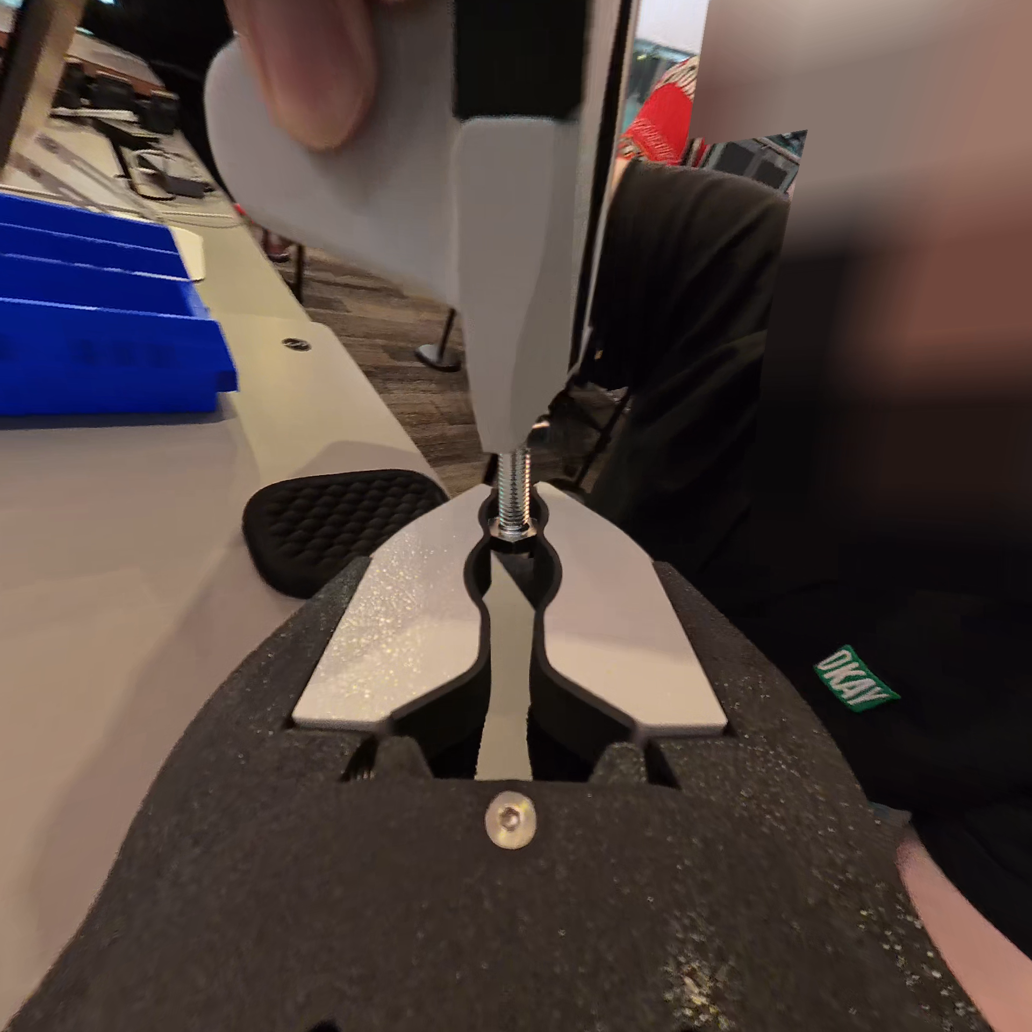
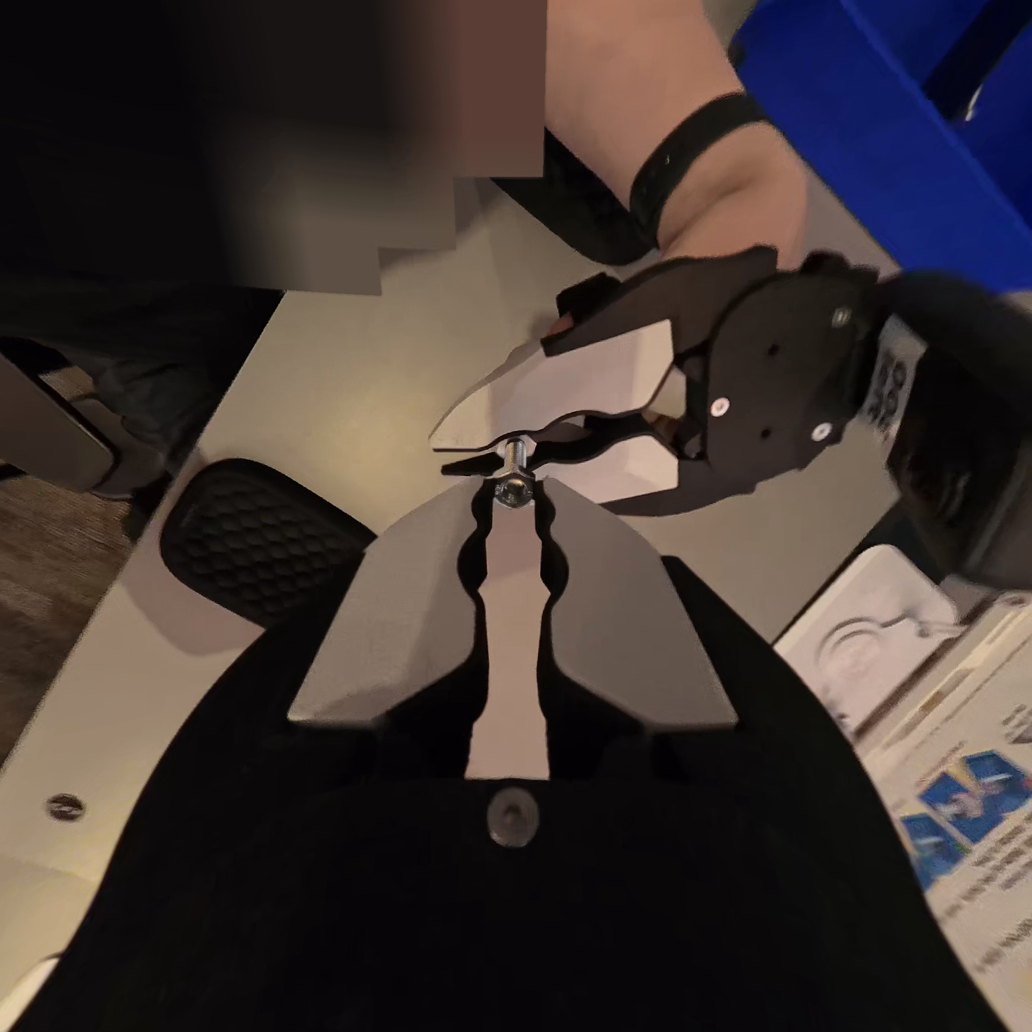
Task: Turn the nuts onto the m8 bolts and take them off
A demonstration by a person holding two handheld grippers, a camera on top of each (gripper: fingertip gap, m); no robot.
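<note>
1. The table (image 2: 346, 357) is seen as a pale surface beneath both tools, with a blue bin (image 1: 106, 335) standing well to one side and a black textured pad (image 1: 340, 525) lying near the table edge.
2. The left gripper (image 1: 511, 536) is closed about the nut (image 1: 509, 530), which sits in the notch at the finger tips; in the right wrist view the same gripper (image 2: 511, 447) is seen reaching in from the side.
3. The right gripper (image 2: 512, 494) is closed on the head end of the bolt (image 2: 514, 463), the shank pointing away from its camera; in the left wrist view it is seen coming down from above, and the bolt (image 1: 514, 491) hangs threaded-end down into the nut.
4. The work is held in the air above the table, near its edge — nut and bolt are engaged, though how many threads are taken cannot be told.
5. Risks are judged as follows: the nut may be cross-threaded if the two grippers are tilted against each other; the bolt head may slip in its narrow hold under twisting load; a dropped part may roll off the nearby edge — caused by loosening either grip too early.
</note>
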